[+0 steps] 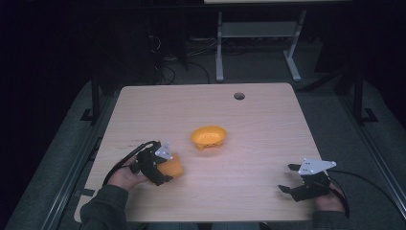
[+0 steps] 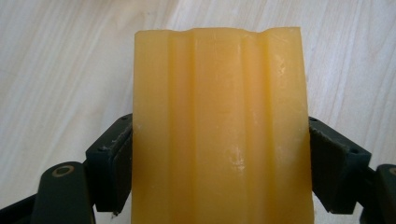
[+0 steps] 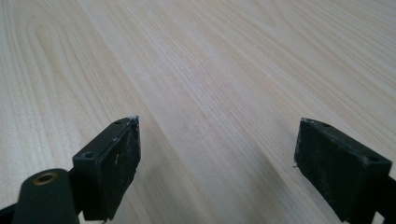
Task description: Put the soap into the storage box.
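Near the front left corner of the table [image 1: 268, 110], the left gripper [image 1: 160, 167] pinches a ridged orange block [image 2: 219, 130] by its two long sides, jaws pressed flat against it so it sits square and will not twist. An orange bowl [image 1: 208, 137] stands apart from it toward the table's middle, open side up, which looks to me like the place meant for the block. The right gripper [image 1: 289, 178] rests by the front right corner with jaws spread wide over bare wood, seemingly just waiting.

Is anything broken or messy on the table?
Nothing stands out. The orange bowl sits upright, the left hand-held gripper squarely clamps a yellow block, and the wooden table shows no spills.
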`<state>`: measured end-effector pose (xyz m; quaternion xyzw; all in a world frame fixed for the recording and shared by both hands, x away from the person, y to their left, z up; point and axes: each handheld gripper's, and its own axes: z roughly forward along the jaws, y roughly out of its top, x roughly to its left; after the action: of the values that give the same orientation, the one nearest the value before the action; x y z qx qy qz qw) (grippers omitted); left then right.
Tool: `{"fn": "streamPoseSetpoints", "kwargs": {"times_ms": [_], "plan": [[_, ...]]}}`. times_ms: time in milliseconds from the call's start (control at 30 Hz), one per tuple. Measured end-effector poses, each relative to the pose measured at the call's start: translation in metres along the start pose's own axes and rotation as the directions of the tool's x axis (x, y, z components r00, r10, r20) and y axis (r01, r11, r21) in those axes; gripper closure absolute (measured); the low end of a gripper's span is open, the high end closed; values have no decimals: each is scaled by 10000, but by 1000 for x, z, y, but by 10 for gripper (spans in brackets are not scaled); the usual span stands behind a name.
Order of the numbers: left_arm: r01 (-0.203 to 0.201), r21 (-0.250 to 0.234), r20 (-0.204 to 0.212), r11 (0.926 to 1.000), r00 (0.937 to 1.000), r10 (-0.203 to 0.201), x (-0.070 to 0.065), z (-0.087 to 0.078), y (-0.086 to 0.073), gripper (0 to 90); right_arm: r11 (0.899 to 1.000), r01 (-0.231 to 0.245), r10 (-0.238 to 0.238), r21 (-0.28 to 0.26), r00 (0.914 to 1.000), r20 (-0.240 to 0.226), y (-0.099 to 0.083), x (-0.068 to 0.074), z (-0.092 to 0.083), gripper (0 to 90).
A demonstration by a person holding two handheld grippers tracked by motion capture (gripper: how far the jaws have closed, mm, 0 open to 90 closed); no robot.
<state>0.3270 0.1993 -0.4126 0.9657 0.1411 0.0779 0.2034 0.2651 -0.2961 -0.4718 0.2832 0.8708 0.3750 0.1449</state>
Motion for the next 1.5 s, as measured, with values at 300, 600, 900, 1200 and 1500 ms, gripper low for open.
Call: {"fn": "streamPoseSetpoints", "kwargs": {"times_ms": [300, 600, 900, 1200, 1500], "plan": [[-291, -98, 24, 9995, 9996, 291, 18, -14, 18, 208, 9999, -159, 160, -63, 9999, 48, -2, -1, -2, 140], [-434, -185, 159, 9989, 9989, 437, 28, -20, 31, 209, 9997, -209, 210, -130, 9998, 62, -3, -2, -2, 140], [-686, -267, 411, 9973, 9967, 696, 40, -22, 44, 209, 9997, -199, 200, -122, 9998, 56, -3, -2, -2, 140], [-900, -177, 514, 9958, 9945, 908, 52, -19, 57, 209, 9997, -231, 232, -100, 9997, 84, -2, -1, -2, 140], [-1358, -225, 597, 9905, 9888, 1369, 62, -19, 79, 209, 9998, -178, 178, -80, 9998, 64, -2, 0, -2, 140]]}}
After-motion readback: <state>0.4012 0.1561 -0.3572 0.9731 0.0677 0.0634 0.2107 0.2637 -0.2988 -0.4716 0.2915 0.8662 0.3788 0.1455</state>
